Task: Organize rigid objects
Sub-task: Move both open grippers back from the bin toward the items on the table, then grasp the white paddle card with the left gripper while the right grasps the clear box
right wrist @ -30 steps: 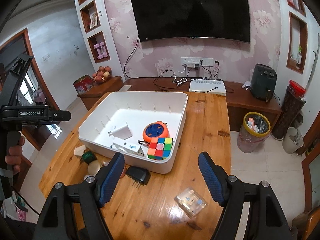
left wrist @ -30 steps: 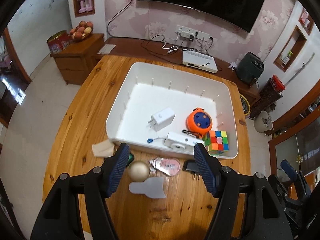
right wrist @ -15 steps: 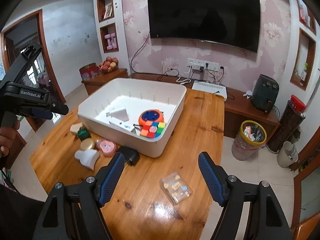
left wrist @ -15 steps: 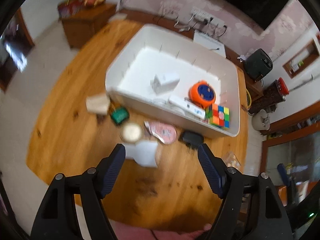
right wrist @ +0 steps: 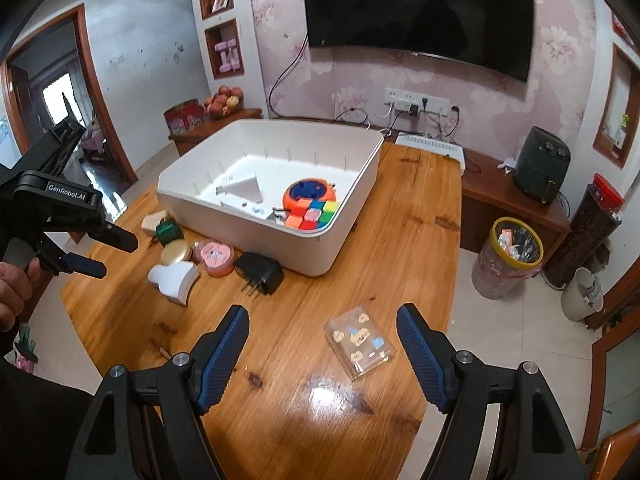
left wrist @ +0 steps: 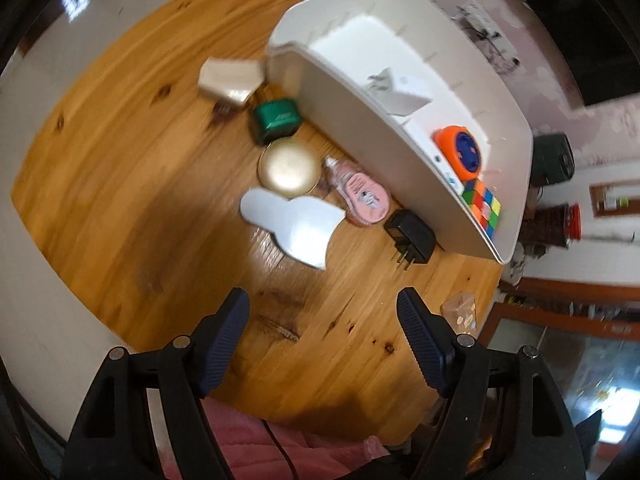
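Both tongs gaping above the wooden surface (right wrist: 400, 216), gripping nothing.
Left tongs (left wrist: 322, 312) just widened over white scraper (left wrist: 294, 226); right tongs (right wrist: 322, 332) near clear case (right wrist: 358, 342); white bin (right wrist: 352, 216) behind.

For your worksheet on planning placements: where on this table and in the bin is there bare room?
Bare: the bin's far half beyond the white charger; the table right of the bin; the wood between black adapter and clear case. Crowded: the strip along the bin's near-left wall.
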